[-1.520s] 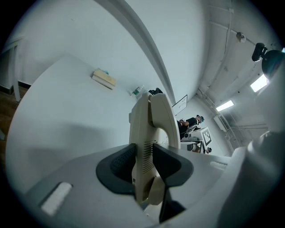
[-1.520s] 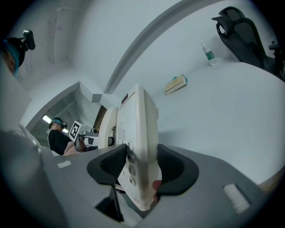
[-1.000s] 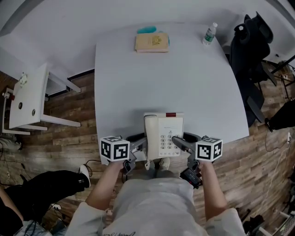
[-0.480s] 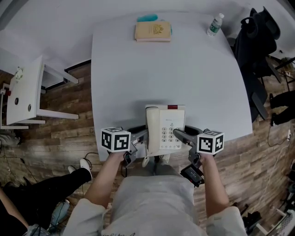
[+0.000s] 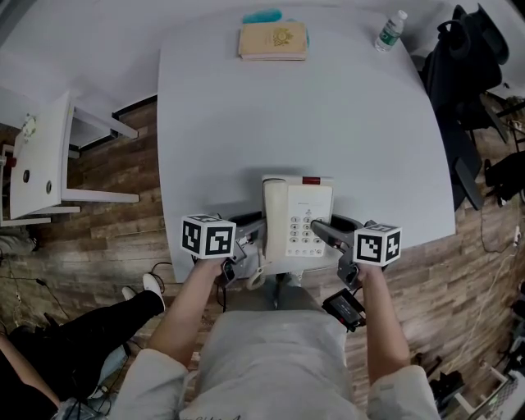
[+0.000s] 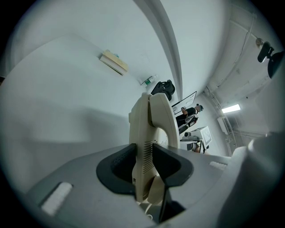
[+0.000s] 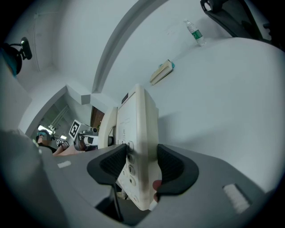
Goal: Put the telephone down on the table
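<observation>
Head view: telephone (image 5: 297,226) sat at worktop (image 5: 328,123) near edge, left gripper (image 5: 249,235) and right gripper (image 5: 323,235) jaws clamped on its sides (carrying step, likely); next, lower it level, then release

White rectangular table (image 5: 328,123): cream plastic desk telephone (image 5: 297,223) at the middle of its near edge; whether it rests on the top cannot be told. Left gripper (image 5: 248,235) clamps the telephone's left, handset side; right gripper (image 5: 322,233) clamps its right, keypad side. Tan hardcover book (image 5: 272,41) lies at the far edge, teal flat object (image 5: 261,16) just behind it. Clear plastic water bottle (image 5: 391,30) stands at the far right corner. Black office chair (image 5: 463,74) beside the right edge. Small white side table (image 5: 41,156) well apart, left.
</observation>
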A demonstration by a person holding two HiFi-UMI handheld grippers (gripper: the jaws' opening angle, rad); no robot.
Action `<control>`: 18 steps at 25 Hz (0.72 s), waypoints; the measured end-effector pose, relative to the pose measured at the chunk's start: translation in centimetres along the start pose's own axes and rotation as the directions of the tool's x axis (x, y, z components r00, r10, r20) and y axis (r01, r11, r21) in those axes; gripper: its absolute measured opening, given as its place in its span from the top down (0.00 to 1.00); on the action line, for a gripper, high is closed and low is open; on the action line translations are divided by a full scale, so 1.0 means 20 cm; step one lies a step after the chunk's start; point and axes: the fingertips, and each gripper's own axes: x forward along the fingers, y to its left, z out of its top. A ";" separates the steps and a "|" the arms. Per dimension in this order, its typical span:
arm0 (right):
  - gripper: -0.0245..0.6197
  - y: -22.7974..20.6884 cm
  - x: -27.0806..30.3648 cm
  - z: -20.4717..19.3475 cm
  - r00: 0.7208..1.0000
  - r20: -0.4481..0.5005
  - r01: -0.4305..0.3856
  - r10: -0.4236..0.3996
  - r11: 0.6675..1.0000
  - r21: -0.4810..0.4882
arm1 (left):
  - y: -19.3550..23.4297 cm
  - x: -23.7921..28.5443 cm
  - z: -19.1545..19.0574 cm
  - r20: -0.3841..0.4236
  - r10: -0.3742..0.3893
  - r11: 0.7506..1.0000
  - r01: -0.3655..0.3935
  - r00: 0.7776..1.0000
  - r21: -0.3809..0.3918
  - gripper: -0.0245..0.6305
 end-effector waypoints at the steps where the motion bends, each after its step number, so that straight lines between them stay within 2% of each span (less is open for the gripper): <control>1: 0.61 -0.01 0.01 0.00 1.000 0.000 0.000 0.000 1.000 0.003 | 0.01 0.01 0.00 -0.002 0.001 1.000 -0.001 1.000 0.000 0.76; 14: 0.61 -0.21 0.13 0.09 0.999 -0.038 0.025 -0.023 0.999 0.030 | 0.18 0.19 0.07 -0.044 0.015 0.998 -0.018 0.999 -0.057 0.76; 18: 0.61 -0.23 0.13 0.07 0.999 -0.045 0.031 -0.029 0.999 0.034 | 0.19 0.20 0.05 -0.056 0.019 0.998 -0.022 0.998 -0.052 0.76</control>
